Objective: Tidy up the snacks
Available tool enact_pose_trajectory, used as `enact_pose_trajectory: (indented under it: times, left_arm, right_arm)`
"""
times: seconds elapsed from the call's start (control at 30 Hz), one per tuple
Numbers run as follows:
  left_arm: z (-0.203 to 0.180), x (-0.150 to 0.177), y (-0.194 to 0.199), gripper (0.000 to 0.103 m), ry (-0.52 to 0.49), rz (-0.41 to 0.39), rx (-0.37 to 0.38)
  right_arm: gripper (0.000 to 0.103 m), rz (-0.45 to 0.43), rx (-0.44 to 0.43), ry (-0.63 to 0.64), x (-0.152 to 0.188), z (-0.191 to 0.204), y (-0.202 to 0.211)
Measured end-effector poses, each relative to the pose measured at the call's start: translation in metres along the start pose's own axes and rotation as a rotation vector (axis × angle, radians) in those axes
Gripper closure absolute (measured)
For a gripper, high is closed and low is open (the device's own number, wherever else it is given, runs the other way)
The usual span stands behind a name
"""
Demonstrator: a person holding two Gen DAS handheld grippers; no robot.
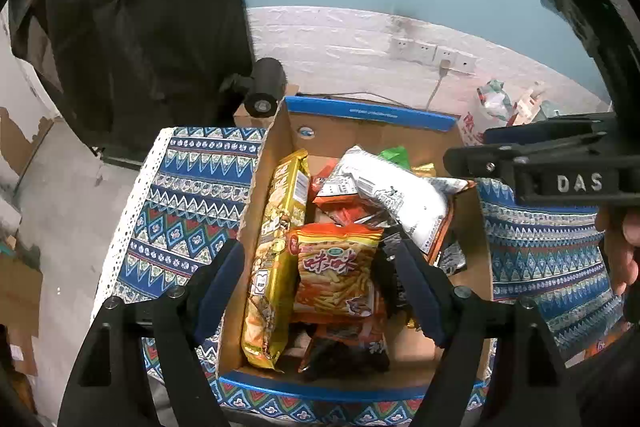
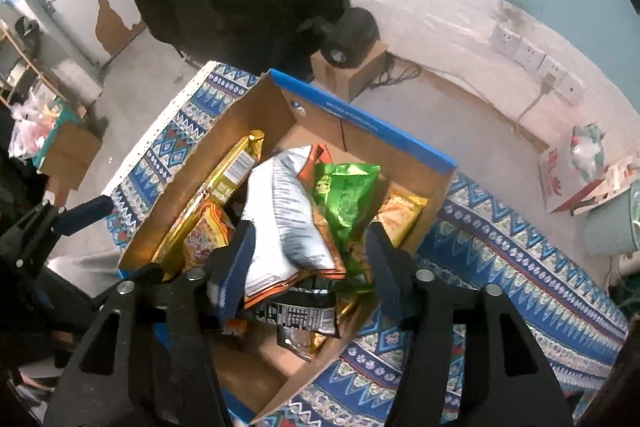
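Left wrist view: the left gripper (image 1: 320, 267) hangs with jaws spread over 1 cardboard box (image 1: 276, 143) on the patterned cloth (image 1: 188, 195). Inside lie 1 gold packet (image 1: 276, 259) along the left wall, 1 orange stick-snack bag (image 1: 334, 267) between the fingers, and 1 white bag (image 1: 396, 195) on top of the pile. The right gripper (image 1: 472, 157) shows at the right edge.

Right wrist view: the right gripper (image 2: 308, 259), jaws spread, frames the white bag (image 2: 288, 223); 1 green bag (image 2: 346, 195) leans beside it, touching. No packet is pinched.
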State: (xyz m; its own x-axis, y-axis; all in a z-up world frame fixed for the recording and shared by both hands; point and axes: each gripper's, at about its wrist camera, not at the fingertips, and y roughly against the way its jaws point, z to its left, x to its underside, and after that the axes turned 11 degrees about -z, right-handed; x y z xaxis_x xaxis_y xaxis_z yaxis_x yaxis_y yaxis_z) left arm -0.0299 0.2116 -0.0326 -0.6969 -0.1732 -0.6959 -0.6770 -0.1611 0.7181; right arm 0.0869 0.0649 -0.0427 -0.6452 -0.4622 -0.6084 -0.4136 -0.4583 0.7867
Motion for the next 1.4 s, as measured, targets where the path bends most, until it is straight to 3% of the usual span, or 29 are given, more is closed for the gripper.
enact_pose_trajectory:
  times: [0.37, 0.5, 1.07, 1.4]
  left_arm:
    - [-0.005, -0.008, 0.026, 0.021, 0.005, -0.064, 0.026]
    - [-0.007, -0.01, 0.033, 0.015, -0.003, -0.096, 0.026]
    - [-0.027, -0.011, 0.039, 0.01, -0.078, -0.135, 0.034]
    - [-0.039, -0.012, 0.04, 0.009, -0.111, -0.144, 0.045]
  right_arm:
    - [0.024, -0.092, 0.056, 0.078, 0.014, 0.012, 0.049]
    - [0.022, -0.117, 0.074, 0.086, 0.019, 0.009, 0.063]
    - [0.021, -0.115, 0.13, 0.05, 0.052, -0.017, 0.083]
    - [0.021, -0.136, 0.156, 0.093, 0.054, -0.016, 0.091]
